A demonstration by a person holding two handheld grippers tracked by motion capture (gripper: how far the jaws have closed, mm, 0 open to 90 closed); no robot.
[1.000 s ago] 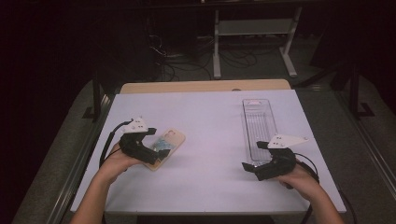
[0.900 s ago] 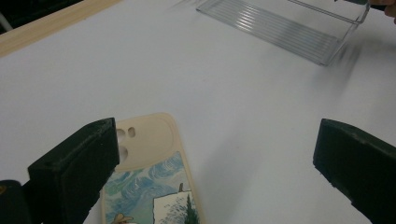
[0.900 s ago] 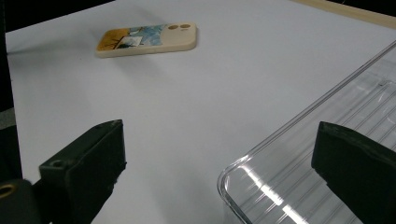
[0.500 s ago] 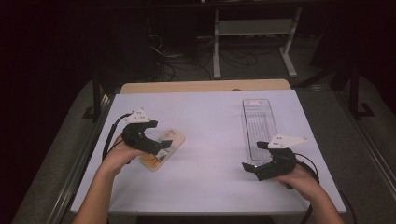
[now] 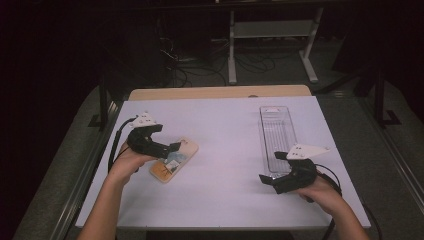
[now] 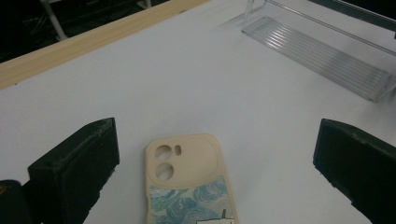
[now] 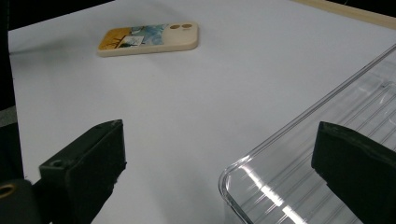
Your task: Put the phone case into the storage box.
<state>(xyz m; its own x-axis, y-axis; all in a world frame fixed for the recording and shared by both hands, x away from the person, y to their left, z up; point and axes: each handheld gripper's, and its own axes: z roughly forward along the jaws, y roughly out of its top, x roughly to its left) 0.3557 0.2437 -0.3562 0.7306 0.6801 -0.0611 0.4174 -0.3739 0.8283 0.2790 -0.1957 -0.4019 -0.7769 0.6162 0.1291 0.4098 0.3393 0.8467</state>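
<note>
White table (image 5: 225, 150): left gripper (image 6: 212, 158), jaws wide and empty, straddles the phone case (image 6: 189, 179) for pickup; right gripper (image 7: 219, 163), also wide and empty, waits at the clear tray (image 7: 327, 154).

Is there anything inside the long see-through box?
No. The clear box looks empty: through its ribbed bottom you see the white table. In the high view the right hand-held gripper covers the box's near end, so that bit stays hidden.
</note>
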